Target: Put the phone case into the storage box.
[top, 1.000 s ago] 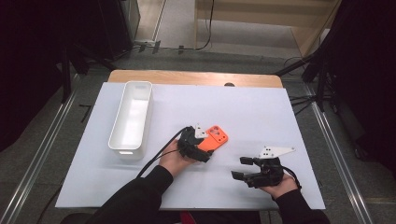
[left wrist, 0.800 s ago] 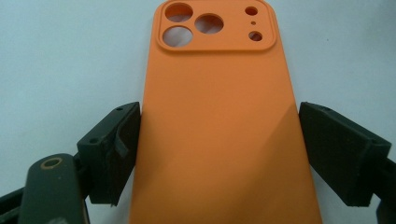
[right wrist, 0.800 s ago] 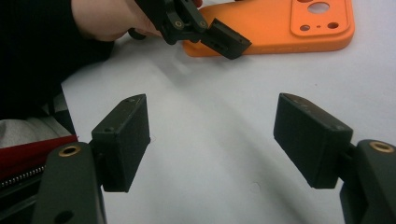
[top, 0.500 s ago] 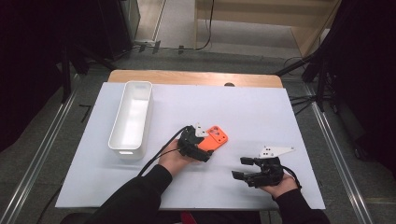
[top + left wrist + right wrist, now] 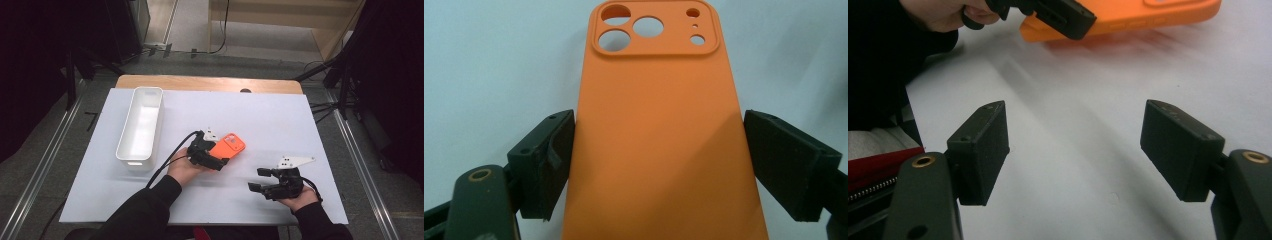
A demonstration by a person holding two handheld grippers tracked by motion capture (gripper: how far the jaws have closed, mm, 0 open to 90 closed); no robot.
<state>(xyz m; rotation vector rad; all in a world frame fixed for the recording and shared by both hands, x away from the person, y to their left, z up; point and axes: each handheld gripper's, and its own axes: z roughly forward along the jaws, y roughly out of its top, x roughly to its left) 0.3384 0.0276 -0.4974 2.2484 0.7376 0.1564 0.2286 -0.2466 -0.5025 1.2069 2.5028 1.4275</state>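
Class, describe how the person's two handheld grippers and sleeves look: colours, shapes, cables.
Both are black with two flat rectangular jaws. The left gripper trails a black cable; the right gripper carries a pale three-cornered plate. Brass-coloured rivets mark the jaw arms. Both sleeves are black.

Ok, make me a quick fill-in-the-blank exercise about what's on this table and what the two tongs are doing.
1. The left tongs are shut on an ____ phone case.
2. The right tongs are ____, with nothing between them.
3. The long white bin lies to the ____ of the phone case in the high view.
4. The table has a ____ cover.

Missing words: orange; open; left; white
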